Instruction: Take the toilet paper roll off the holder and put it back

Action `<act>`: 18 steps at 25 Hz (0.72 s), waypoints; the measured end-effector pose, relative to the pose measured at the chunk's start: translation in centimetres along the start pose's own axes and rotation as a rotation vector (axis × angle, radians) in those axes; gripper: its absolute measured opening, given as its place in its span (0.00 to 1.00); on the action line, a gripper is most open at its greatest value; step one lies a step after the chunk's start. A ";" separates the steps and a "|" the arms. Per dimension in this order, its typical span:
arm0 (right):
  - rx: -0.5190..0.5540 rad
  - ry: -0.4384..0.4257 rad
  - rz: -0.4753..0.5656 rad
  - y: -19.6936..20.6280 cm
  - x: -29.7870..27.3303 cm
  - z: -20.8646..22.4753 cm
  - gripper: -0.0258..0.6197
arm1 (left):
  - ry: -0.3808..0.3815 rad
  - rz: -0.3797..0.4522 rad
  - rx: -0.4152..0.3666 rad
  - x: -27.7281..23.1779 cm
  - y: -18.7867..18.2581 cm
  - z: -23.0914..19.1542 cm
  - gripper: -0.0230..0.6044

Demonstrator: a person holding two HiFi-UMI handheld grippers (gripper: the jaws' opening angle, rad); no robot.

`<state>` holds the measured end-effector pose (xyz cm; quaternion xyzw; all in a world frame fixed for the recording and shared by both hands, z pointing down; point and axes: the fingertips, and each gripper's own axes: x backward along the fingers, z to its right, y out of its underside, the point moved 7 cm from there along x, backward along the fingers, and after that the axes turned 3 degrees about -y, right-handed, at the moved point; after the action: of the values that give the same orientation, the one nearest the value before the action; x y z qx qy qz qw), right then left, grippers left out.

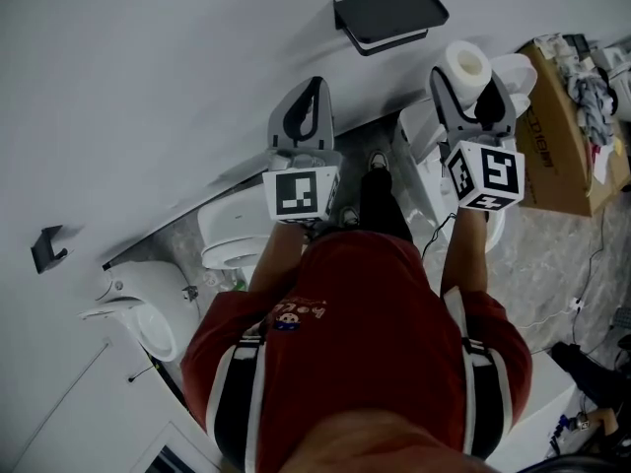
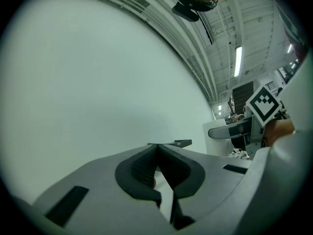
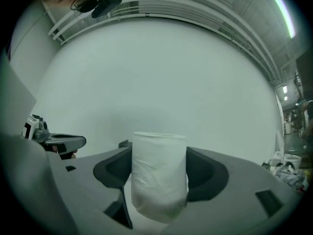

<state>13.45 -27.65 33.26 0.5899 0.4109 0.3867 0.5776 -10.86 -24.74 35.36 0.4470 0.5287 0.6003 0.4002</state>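
A white toilet paper roll (image 3: 159, 175) stands upright between the dark pads of my right gripper (image 3: 160, 173), which is shut on it. From the head view the roll (image 1: 465, 67) sticks out past the right gripper (image 1: 471, 87), held up toward the white wall, right of and below the dark wall holder (image 1: 389, 14). My left gripper (image 1: 307, 116) points at the wall to the left, its jaws together and empty. In the left gripper view the pads of my left gripper (image 2: 157, 168) meet, with the holder (image 2: 171, 143) showing as a thin dark shelf beyond them.
A white toilet (image 1: 232, 233) and a basin (image 1: 143, 313) stand below on the left. A cardboard box (image 1: 567, 131) of clutter sits at the right, with a white cabinet (image 1: 424, 161) under the right gripper. A small dark hook (image 1: 46, 247) hangs on the wall at far left.
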 end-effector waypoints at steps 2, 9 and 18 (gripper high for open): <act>-0.003 0.004 -0.017 1.2 0.3 -0.1 0.55 | -0.006 -0.009 -0.004 0.2 0.4 0.2 0.07; -0.011 0.007 -0.051 4.3 0.6 0.0 0.55 | -0.015 -0.010 -0.006 0.4 1.9 0.5 0.07; -0.015 0.003 -0.086 5.4 0.5 0.5 0.55 | -0.017 -0.026 0.003 0.0 2.4 1.1 0.07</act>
<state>14.26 -27.37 38.65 0.5667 0.4339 0.3656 0.5974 -9.81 -24.72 37.74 0.4458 0.5319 0.5905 0.4120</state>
